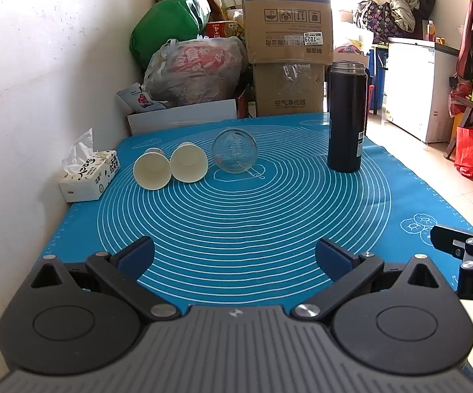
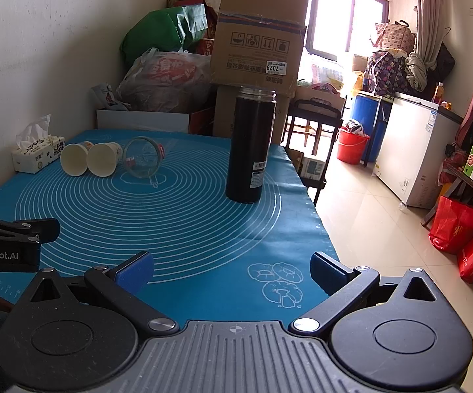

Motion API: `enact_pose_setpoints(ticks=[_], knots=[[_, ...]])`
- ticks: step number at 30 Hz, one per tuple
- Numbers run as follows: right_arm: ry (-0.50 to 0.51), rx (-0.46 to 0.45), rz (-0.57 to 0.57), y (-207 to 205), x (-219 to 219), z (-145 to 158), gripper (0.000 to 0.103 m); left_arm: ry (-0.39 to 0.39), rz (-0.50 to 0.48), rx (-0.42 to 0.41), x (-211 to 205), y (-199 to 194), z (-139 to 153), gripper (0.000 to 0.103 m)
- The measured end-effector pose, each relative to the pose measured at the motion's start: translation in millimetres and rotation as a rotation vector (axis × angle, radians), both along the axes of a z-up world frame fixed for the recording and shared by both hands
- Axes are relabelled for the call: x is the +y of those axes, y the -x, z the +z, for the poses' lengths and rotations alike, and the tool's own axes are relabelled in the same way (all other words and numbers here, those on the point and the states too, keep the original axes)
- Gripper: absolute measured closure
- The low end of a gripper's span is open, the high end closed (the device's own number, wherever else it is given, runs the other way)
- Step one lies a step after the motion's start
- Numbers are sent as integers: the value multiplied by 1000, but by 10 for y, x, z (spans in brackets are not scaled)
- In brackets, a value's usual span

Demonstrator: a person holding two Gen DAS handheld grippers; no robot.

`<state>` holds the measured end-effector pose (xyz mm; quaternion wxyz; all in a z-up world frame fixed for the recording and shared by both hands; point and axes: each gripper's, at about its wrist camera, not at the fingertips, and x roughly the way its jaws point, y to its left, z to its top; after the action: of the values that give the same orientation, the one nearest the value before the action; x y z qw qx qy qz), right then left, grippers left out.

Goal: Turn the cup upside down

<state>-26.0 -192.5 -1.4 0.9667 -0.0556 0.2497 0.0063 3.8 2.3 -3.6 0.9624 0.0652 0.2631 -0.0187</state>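
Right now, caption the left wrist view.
Open left gripper faces two paper cups and a glass lying sideways.

mat (image 1: pixel 236 229): cups (image 1: pixel 170 168) left | glass (image 1: pixel 234 150) centre | flask (image 1: pixel 347 116) right

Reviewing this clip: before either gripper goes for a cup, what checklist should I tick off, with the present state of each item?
1. Left gripper open and holding nothing: ok.
2. Right gripper open and holding nothing: ok.
3. Cups within clear view: ok. Two paper cups and the glass cup lie on their sides on the blue mat, mouths toward the cameras.
4. Paper cups apart enough for a finger between them: not ok, they appear to touch.
5. Path free of the upright black flask: ok, it stands well to the right of the cups.
6. Which cup is meant: cannot tell.
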Motion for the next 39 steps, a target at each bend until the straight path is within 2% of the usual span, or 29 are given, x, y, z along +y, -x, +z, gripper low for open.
enact_pose_setpoints(ticks=[11,20,25,29,35,39], knots=[[-22,-11,-12,-31,-69,38,0,1,1,3,-43,-41,13,0],[-30,-69,-68,-224,-303,174,0,-21,-25,-36,-217,-264,221,0],[-56,-90,-108,-487,-552,288,0,-58,-84,-94,-547,-525,425,0],[-48,-88,-151,-738,-739,312,0,-47,-105,-123,-799,-850,486,0],[-22,-83,-196,-1114,-968,269,0,8,-135,-132,-1107,-1462,383,0],[-8,-82,-210,-1345,-1092,186,0,29,-139,-100,-1315,-1881,201,0]])
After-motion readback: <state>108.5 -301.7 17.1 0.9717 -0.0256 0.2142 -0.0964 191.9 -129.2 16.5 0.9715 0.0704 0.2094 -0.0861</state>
